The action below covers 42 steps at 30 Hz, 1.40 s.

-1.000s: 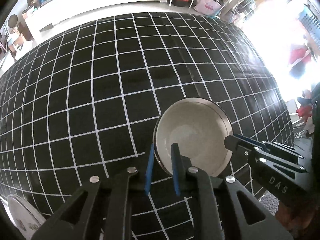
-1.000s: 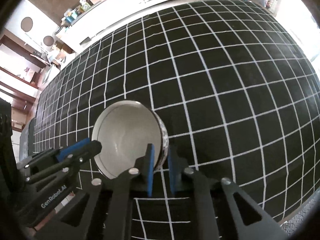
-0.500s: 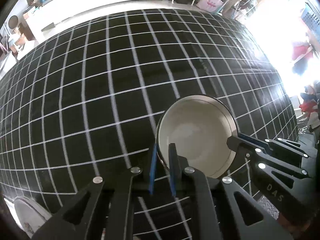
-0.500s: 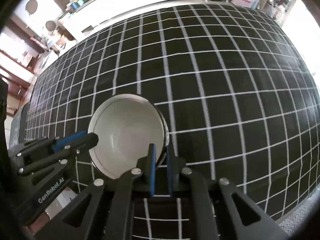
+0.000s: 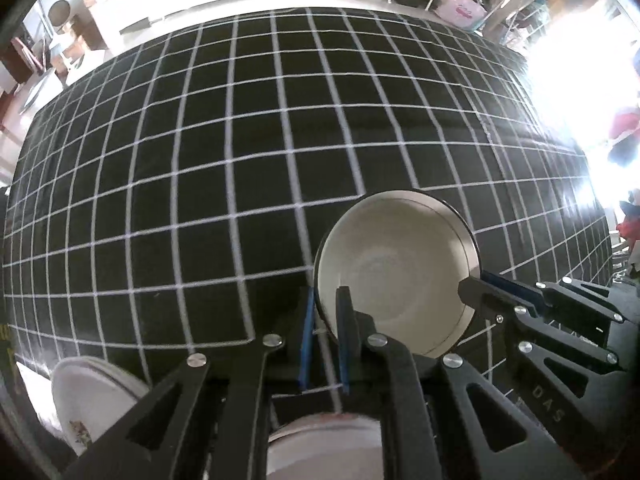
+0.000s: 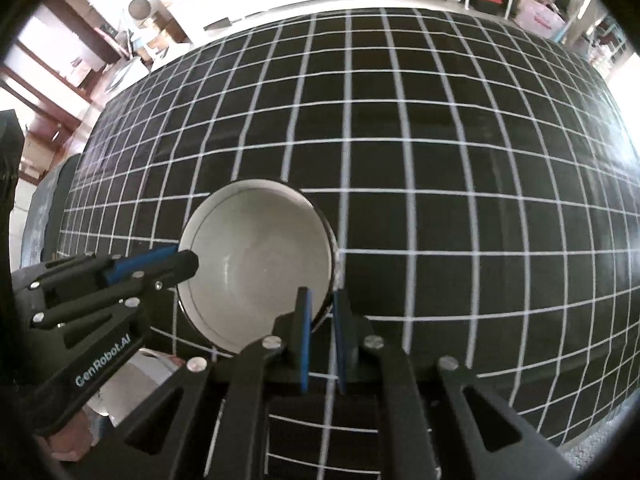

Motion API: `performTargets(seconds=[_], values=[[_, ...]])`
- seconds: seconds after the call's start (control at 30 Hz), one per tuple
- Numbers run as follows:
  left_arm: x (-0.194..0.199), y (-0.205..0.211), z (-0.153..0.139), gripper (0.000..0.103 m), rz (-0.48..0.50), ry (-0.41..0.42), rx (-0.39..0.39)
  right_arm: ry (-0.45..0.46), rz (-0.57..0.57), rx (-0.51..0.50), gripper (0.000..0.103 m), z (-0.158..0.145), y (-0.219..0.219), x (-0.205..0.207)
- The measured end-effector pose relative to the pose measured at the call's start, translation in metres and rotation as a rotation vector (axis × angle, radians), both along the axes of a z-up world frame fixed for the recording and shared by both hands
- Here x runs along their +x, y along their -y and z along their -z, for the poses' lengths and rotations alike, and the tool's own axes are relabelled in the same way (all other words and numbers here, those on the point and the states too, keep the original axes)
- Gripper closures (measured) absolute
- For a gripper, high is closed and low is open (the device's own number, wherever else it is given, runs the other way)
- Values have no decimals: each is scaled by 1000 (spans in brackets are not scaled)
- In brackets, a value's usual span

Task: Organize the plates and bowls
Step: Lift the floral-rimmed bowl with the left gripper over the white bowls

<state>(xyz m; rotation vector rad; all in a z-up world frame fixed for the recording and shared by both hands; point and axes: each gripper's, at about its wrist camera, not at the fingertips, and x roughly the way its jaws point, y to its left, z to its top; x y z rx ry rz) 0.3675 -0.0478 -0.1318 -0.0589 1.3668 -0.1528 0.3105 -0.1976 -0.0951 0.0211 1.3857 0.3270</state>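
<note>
A white bowl (image 5: 400, 276) with a dark rim hangs above the black checked tablecloth, held from both sides. My left gripper (image 5: 325, 300) is shut on the bowl's left rim, one pad inside and one outside. My right gripper (image 6: 322, 296) is shut on the opposite rim of the same bowl (image 6: 256, 268). Each view shows the other gripper clamped on the far rim. A white plate (image 5: 324, 440) lies directly under my left gripper, partly hidden by it. A flower-patterned plate (image 5: 92, 404) sits at the lower left.
The black cloth with white grid lines (image 5: 240, 160) covers the whole table. White dishes (image 6: 120, 384) show under the left gripper in the right wrist view. Shelves, boxes and a white counter (image 6: 280, 4) stand beyond the table's far edge.
Both grippers have carried the bowl toward the near edge of the table. White plates have come into view below the left gripper. The left jaws drew slightly tighter on the rim.
</note>
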Motion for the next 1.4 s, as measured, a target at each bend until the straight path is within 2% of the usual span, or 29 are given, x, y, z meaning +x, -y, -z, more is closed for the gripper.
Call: performTargets(seconds=[0.33, 0.57, 0.8, 0.93, 0.97, 1.03, 1.1, 1.4], values=[[-30, -63, 4, 94, -42, -7, -13, -5, -67, -25, 90, 3, -34, 4], [-28, -97, 8, 94, -60, -3, -34, -27, -54, -44, 90, 6, -46, 6], [-23, -106, 26, 94, -49, -18, -37, -31, -50, -69, 90, 10, -56, 6], [-30, -101, 30, 94, -54, -15, -20, -36, -12, -80, 90, 10, -64, 8], [-31, -103, 28, 94, -56, -16, -18, -33, -5, -80, 90, 10, -65, 8], [-24, -76, 25, 94, -60, -9, -7, -28, 11, -83, 90, 9, -70, 10], [-19, -64, 8, 94, -59, 7, 2, -26, 20, -83, 90, 6, -78, 12], [-37, -64, -49, 94, -70, 91, -17, 44, 34, -50, 90, -39, -85, 1]])
